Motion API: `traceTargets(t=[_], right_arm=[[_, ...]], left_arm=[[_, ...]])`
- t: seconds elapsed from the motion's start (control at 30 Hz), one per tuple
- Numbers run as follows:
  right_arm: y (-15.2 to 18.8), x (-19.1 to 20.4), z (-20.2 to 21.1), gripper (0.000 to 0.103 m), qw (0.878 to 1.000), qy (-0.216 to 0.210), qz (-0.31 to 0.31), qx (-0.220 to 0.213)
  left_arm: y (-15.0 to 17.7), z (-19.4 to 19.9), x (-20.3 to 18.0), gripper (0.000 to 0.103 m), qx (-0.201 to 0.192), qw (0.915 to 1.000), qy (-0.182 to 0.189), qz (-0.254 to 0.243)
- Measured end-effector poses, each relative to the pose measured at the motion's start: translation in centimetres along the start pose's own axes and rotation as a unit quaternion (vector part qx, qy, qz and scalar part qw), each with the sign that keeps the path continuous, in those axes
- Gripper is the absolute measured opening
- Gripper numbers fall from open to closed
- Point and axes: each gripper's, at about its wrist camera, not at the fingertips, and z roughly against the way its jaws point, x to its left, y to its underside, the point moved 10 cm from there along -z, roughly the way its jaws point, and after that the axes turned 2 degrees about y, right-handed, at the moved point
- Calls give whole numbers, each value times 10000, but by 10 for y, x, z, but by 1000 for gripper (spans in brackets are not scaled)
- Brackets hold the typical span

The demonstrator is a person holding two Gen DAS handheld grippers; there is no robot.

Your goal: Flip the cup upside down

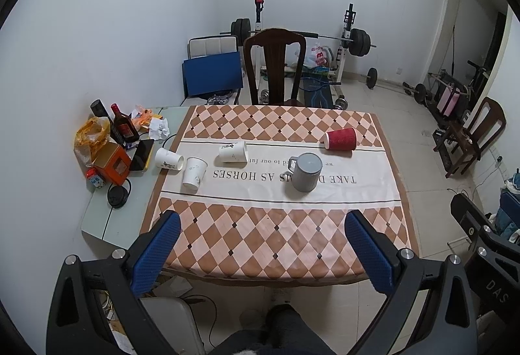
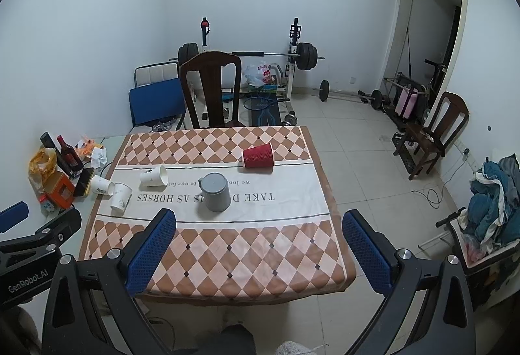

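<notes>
Both grippers hang back over the near table edge, left gripper (image 1: 262,252) and right gripper (image 2: 259,249) each spread wide and empty. The grey mug (image 1: 305,172) already stands mouth-down mid-cloth. Still to go, by the look of it: the red cup (image 1: 341,138) on its side, and white cups (image 1: 233,151) lying over.

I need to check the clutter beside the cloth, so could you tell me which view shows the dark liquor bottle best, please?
The left wrist view shows the bottle best: larger, red cap and label visible. In the right wrist view the bottle sits smaller, near the left edge, in the same clutter.
</notes>
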Motion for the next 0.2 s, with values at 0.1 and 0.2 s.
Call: traceTargets(t=[0.1, 0.2], right_arm=[[1, 1, 4, 103, 10000, -24, 4, -27], [3, 4, 7, 103, 10000, -63, -5, -37]], left_arm=[[0, 1, 0, 103, -21, 10000, 10, 13], [0, 8, -3, 103, -92, 10000, 30, 19]])
